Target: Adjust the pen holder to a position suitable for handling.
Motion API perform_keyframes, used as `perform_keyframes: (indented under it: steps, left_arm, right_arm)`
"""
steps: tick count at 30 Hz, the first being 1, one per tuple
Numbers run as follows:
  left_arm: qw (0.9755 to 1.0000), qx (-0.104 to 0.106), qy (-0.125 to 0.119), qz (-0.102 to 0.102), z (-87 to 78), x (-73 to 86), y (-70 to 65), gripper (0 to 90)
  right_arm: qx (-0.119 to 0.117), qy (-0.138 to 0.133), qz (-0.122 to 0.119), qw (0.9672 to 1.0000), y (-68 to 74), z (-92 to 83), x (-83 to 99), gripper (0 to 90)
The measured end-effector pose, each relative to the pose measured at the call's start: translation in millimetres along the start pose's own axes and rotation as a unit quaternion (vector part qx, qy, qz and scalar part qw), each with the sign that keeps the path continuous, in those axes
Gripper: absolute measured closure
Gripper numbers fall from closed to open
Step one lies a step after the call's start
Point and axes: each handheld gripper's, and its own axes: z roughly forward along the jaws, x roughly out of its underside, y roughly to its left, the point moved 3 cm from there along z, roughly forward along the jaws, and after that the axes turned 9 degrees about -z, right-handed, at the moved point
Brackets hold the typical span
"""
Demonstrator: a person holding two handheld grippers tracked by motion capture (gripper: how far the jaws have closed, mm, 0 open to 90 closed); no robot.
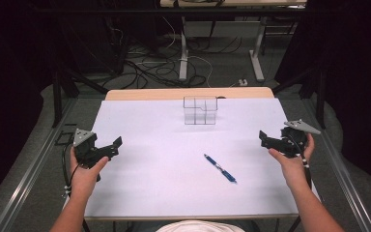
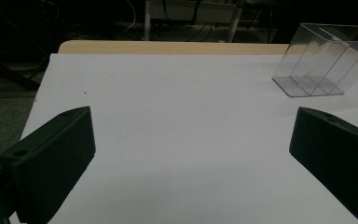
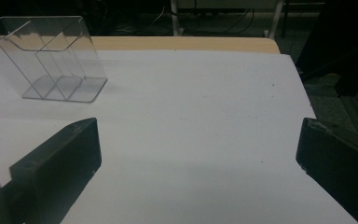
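High view: left gripper (image 1: 110, 148) held over the left edge of the tabletop (image 1: 149, 159), right gripper (image 1: 266, 138) over the right edge, both well apart from everything on it. Jaws of each spread wide with nothing between them, confirmed in the left gripper view (image 2: 191, 154) and the right gripper view (image 3: 198, 154), where bare white surface lies between the black jaws.

Judged as the very start: nothing picked up yet, both hands parked at the sides. Likely work: getting the blue pen (image 1: 220, 168) into the clear holder (image 1: 200, 110).

Pen lying flat right of the middle, nearer the front edge than the back, set on a diagonal running from upper left to lower right. Slim blue barrel with a pale band near the middle; tip and cap ends too small to tell apart. Closer to the right gripper, so probably that hand's job.

Next move calls for bringing the right gripper inward and down over the pen, turning the jaws across the barrel rather than along it, then closing near the middle so it does not swing. Thin and flat on the surface, so a low approach needed and some risk of it rolling away.

Holder standing upright near the back edge, about mid-width, transparent, with dividers forming stepped compartments, open on top, well apart from the pen.
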Motion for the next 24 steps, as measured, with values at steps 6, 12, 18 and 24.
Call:
perform_keyframes:
  steps: [6, 12, 18, 24]
  left_arm:
    - [0.9999, 0.002, 0.008, 0.014, -1.0, 0.7, -1.6, 0.0]
    - [0.9997, 0.000, 0.010, 0.023, 0.0, 1.3, -4.1, 0.0]
    - [0.9995, -0.008, 0.017, 0.025, 2.5, 3.2, -2.2, 0.0]
    - [0.9994, -0.009, 0.019, 0.028, -0.1, 5.9, -1.4, 0.0]
  right_arm:
    - [-0.001, 0.015, -0.005, 0.9999, 3.1, 2.8, -4.3, 0.5]
    - [-0.013, 0.026, -0.001, 0.9996, 11.2, 7.7, -11.6, 4.3]
    - [-0.027, 0.025, -0.020, 0.9991, 20.5, 11.3, -26.8, 15.3]
    - [-0.046, 0.027, -0.034, 0.9980, 27.6, 19.4, -37.2, 19.8]
